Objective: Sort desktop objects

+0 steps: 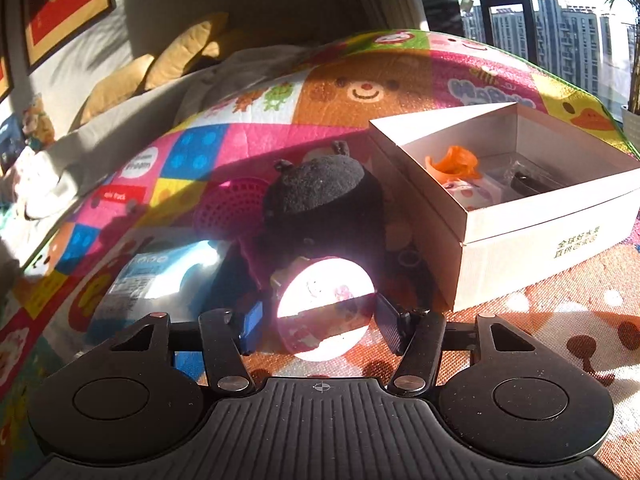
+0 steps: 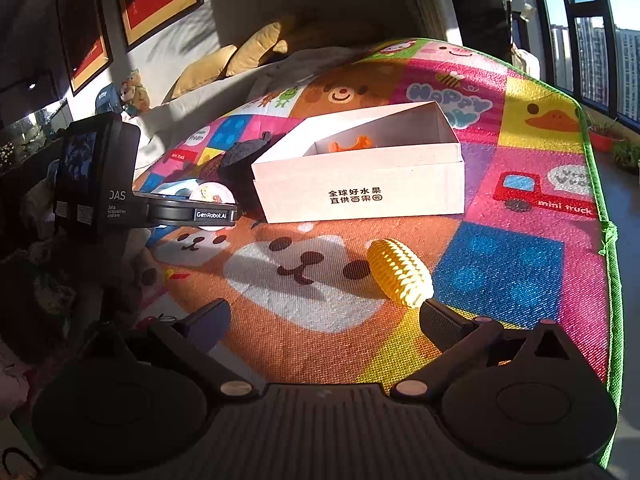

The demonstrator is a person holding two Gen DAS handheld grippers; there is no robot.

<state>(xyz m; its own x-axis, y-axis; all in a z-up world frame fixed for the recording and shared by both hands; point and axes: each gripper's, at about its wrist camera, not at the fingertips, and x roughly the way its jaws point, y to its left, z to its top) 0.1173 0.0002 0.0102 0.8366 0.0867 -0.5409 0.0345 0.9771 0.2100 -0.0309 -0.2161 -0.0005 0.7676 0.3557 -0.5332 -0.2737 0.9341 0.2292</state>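
One round pink tin [image 1: 326, 312], glossy and sun-glared, sits between the pads of the left claw [image 1: 320, 326], which is clenched on its sides. Beyond it lie a black fuzzy plush [image 1: 320, 196] and, to the right, a white cardboard box [image 1: 520, 228]. Right claw [image 2: 324, 320] stands released and empty; a ribbed yellow oval toy [image 2: 400, 272] lies just beside its right finger on the woven play mat [image 2: 520, 264].

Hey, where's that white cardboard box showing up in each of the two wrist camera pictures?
Left wrist view: the white cardboard box sits right of centre, open, seen from a corner.
Right wrist view: the box sits at centre, upper half, its printed side facing the camera.
Shared landmark: the orange toy inside the box.
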